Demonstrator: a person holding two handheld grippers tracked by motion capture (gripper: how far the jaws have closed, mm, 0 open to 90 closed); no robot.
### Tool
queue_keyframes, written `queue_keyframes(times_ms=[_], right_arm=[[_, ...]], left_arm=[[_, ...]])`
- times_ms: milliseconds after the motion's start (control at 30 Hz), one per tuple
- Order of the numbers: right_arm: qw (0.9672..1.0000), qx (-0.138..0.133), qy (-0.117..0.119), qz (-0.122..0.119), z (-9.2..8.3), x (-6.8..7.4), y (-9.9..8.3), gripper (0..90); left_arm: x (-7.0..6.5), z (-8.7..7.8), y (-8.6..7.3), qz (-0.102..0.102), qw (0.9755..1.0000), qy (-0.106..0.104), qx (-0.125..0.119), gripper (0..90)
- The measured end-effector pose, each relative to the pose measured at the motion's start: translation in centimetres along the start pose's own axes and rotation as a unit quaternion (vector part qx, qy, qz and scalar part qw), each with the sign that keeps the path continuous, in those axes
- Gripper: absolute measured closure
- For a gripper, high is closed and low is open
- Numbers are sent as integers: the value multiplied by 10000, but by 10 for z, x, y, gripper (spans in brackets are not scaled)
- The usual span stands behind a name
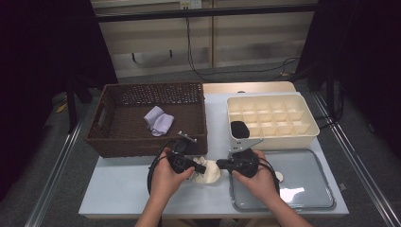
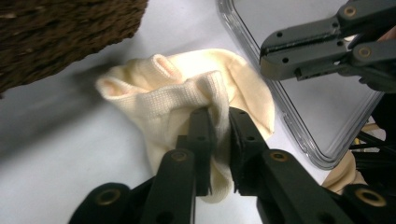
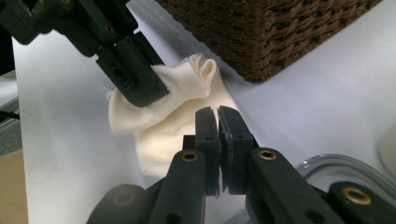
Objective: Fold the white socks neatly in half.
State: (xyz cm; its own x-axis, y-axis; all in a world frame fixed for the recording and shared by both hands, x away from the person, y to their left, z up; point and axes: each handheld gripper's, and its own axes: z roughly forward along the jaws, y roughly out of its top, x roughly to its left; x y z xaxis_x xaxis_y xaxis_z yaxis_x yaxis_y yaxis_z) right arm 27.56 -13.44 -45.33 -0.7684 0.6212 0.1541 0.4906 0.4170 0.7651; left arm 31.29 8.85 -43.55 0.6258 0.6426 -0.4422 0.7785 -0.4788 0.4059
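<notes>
My bench [image 1: 127,189] is pale and bare-topped. A cream sock [image 1: 208,172] lies crumpled on it between my two hand-held grippers. The brown wicker basket [image 1: 146,142] stands beyond my left one, the cream divided box [image 1: 272,137] beyond my right, and the clear tray [image 1: 302,189] lies under my right hand.

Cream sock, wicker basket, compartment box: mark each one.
Cream sock [image 2: 187,93], left gripper view, ribbed cuff.
Wicker basket [image 1: 149,142], high view, front wall.
Compartment box [image 1: 276,140], high view, front wall.
</notes>
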Motion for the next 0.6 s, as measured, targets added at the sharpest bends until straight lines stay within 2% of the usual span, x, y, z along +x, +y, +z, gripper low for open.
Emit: queue_keyframes(times_ms=[33, 100, 167, 267, 300, 333, 500, 600], right_arm=[[10000, 10, -8, -3, -1, -1, 0, 868], [10000, 6, -15, 13, -1, -2, -1, 866], [10000, 7, -6, 32, -1, -2, -1, 865], [10000, 5, -28, 31, -1, -2, -2, 864], [10000, -12, -30, 23, -1, -3, -2, 864], [10000, -17, -34, 55, -1, -3, -1, 863], [10000, -68, -8, 66, -1, -4, 0, 859], [9999, -107, 7, 37, 0, -3, 2, 859]], left_arm=[[-2, 2, 0, -33, 10000, -23, -57, 771], [-3, 4, 0, 59, 10000, -10, -25, 767], [-4, 6, 0, 12, 9999, -75, -88, 749], [-5, 10, 0, 11, 10000, -58, -75, 733], [-4, 10, -1, 85, 9999, -98, -25, 730], [-5, 11, -1, 46, 9999, -106, -69, 727], [-7, 17, -1, 221, 9997, -124, -2, 718], [-9, 21, -2, 263, 9996, -106, -46, 707]])
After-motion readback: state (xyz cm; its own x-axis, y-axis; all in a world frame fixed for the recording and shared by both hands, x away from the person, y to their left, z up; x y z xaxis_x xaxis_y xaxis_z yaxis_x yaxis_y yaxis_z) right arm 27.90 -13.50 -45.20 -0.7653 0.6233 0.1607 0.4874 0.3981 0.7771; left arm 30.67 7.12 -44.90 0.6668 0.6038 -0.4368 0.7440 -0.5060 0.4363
